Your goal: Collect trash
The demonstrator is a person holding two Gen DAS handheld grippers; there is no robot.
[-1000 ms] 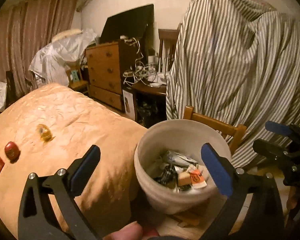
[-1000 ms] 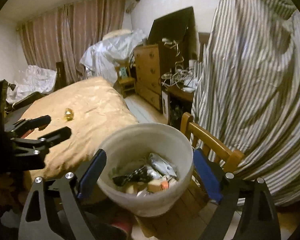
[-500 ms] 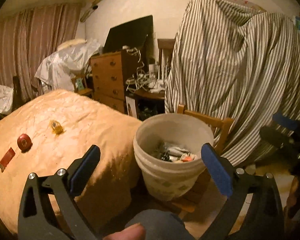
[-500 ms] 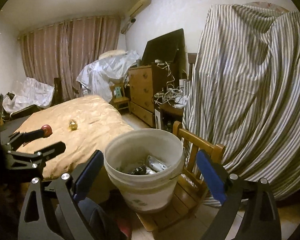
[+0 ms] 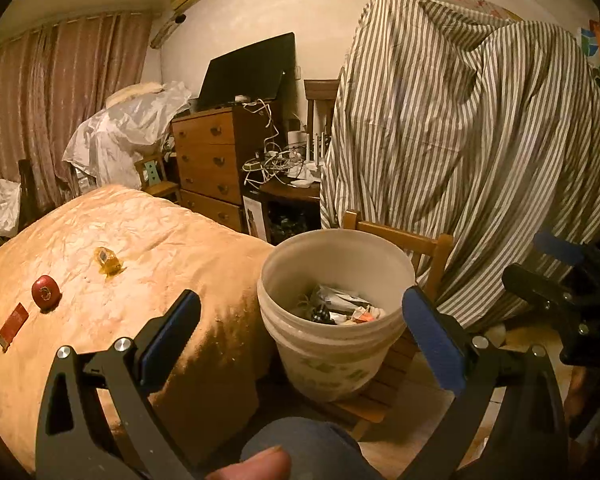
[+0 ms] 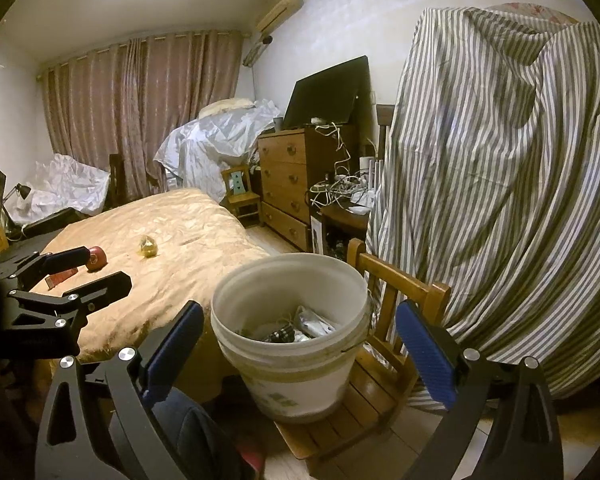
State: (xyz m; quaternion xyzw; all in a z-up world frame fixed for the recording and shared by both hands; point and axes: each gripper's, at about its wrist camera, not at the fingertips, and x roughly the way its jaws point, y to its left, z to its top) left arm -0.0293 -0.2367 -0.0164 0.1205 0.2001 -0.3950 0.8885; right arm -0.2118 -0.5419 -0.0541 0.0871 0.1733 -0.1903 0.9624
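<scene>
Both your left claw (image 5: 300,344) and right claw (image 6: 296,352) gape empty. Straight ahead of them the white plastic bucket (image 5: 332,356) already holds wrappers. Up-left of the left claw, on the bed (image 5: 148,280), a crumpled yellow wrapper (image 5: 107,259), red round piece (image 5: 45,291) and flat red packet (image 5: 12,326) remain, I judge.

Matt white plastic bucket (image 6: 300,376), slatted varnished wooden chair (image 6: 384,384), crinkled satin-sheen bedspread (image 5: 112,264), striped cloth drape (image 5: 480,168), glossy red ball (image 5: 45,291)

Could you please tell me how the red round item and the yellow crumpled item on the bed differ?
The red round item is smooth, opaque and ball-like; the yellow crumpled item is glossy, translucent and irregular. The red one lies nearer the flat red packet; the yellow lies farther up the bed. Both rest uncollected on the bedspread.
</scene>
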